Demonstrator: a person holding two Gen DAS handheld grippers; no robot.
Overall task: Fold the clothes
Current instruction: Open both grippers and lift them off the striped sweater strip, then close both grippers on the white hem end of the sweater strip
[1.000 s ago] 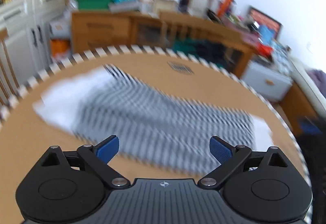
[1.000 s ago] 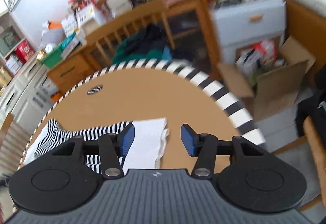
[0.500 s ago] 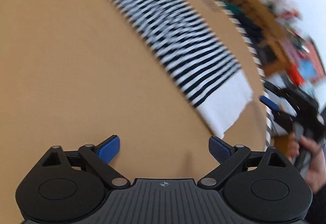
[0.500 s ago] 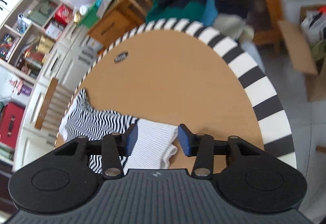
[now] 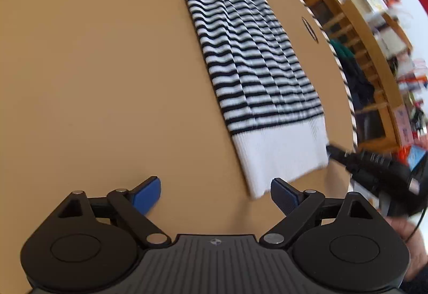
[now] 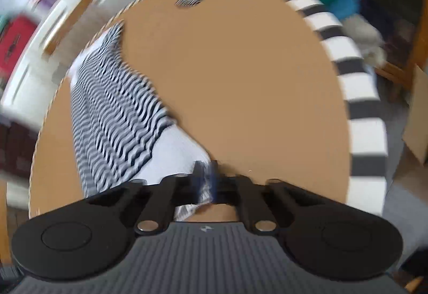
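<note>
Pinching the white ribbed hem, the right gripper (image 6: 206,176) has just been closing its jaws, and they now meet on one corner of the striped sweater (image 6: 117,117). From there the cloth runs away toward ten o'clock across the round brown table (image 6: 240,80), though this view is blurred. Over bare tabletop, the left gripper (image 5: 215,193) holds its blue pads wide apart with nothing between them; the hem's near corner lies just beyond the pad at two o'clock. No containers hold anything on the table. Cluttered shelves (image 5: 374,7) stand behind.
</note>
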